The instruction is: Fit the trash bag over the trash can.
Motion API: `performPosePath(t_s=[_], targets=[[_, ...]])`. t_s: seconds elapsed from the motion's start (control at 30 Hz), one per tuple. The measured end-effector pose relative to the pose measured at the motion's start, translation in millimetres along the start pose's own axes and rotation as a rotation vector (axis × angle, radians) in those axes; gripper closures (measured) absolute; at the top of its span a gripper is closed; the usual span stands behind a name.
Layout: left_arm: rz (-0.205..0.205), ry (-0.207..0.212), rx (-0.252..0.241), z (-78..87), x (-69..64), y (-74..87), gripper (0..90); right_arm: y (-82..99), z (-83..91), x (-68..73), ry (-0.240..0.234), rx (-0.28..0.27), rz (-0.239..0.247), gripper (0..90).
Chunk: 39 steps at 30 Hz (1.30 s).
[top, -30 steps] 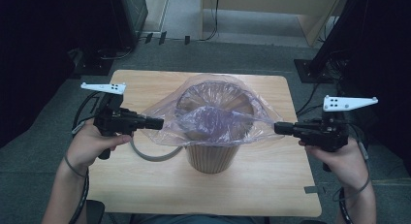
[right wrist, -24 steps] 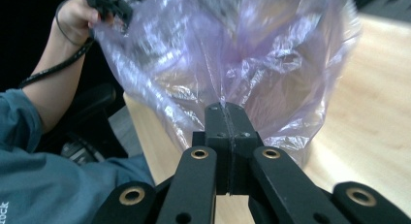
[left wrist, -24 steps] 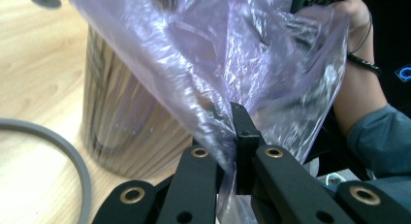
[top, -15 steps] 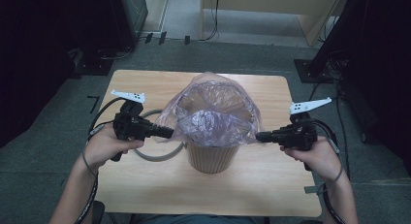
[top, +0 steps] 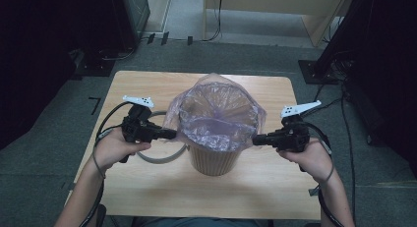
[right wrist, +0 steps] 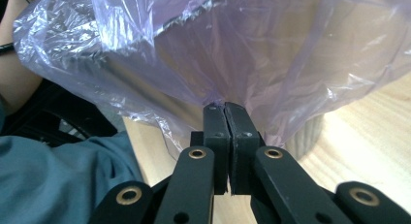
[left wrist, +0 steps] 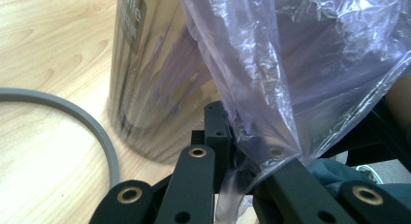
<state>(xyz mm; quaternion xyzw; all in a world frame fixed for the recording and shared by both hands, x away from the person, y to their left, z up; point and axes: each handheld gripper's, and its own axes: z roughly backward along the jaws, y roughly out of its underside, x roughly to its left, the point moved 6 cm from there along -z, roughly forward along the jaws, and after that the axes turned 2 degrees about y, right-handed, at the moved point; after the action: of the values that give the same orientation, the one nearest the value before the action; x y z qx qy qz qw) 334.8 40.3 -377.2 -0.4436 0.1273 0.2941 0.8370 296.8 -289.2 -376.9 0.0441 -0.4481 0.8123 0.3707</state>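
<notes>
The thin translucent purple plastic bag (top: 216, 114) has been drawn down from its earlier spread above the tan ribbed cylindrical bin (top: 214, 158) — its mouth is now folded over the bin's rim. The left gripper (top: 173, 134) and right gripper (top: 255, 139) are pinched on the film at opposite sides of the bin. A grey ring (top: 160, 158) lies on the wooden surface (top: 147, 187) beside the bin — fitting it is probably next.

Grey ring (top: 162, 158) on wooden table (top: 147, 197)
</notes>
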Motion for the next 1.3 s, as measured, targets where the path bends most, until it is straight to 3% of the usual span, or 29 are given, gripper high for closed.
performPosePath(t_s=[0.17, 0.37, 0.53, 0.7, 0.77, 0.9, 1.03, 1.13, 1.23, 1.3], targets=[[-0.002, 0.046, -0.044, 6.2, -4.3, -4.3, 79.2, -2.1, 3.0, 0.4, -0.005, -0.027, 0.015, 84.0], [-0.062, 0.038, -0.125, 28.5, -21.8, -15.6, 65.5, -9.6, 19.8, 12.3, -0.012, -0.078, 0.060, 70.4], [-0.103, 0.031, -0.171, 34.6, -33.1, -21.8, 52.6, -17.7, 34.2, 23.6, 0.014, -0.144, 0.121, 58.4], [-0.118, 0.019, -0.158, 34.2, -38.2, -22.1, 46.1, -25.4, 43.2, 31.6, 0.041, -0.223, 0.177, 51.6], [-0.118, 0.020, -0.168, 36.5, -39.7, -22.9, 43.6, -27.0, 43.8, 35.8, 0.024, -0.236, 0.183, 51.4], [-0.113, 0.029, -0.182, 38.5, -41.7, -23.5, 39.4, -28.0, 39.7, 40.5, 0.022, -0.230, 0.188, 51.4], [-0.116, 0.025, -0.122, 25.2, -43.5, -15.2, 37.8, -26.8, 31.7, 44.5, 0.011, -0.228, 0.157, 50.8], [-0.115, 0.029, -0.104, 19.4, -44.6, -11.3, 36.8, -19.8, 27.3, 47.1, 0.016, -0.221, 0.152, 47.1], [-0.118, 0.018, -0.104, 14.6, -42.2, -7.5, 36.6, -12.4, 25.2, 49.0, 0.019, -0.201, 0.156, 43.7], [-0.124, -0.012, -0.108, 9.6, -36.6, -5.1, 36.4, -8.5, 23.1, 48.8, 0.024, -0.192, 0.168, 43.0]])
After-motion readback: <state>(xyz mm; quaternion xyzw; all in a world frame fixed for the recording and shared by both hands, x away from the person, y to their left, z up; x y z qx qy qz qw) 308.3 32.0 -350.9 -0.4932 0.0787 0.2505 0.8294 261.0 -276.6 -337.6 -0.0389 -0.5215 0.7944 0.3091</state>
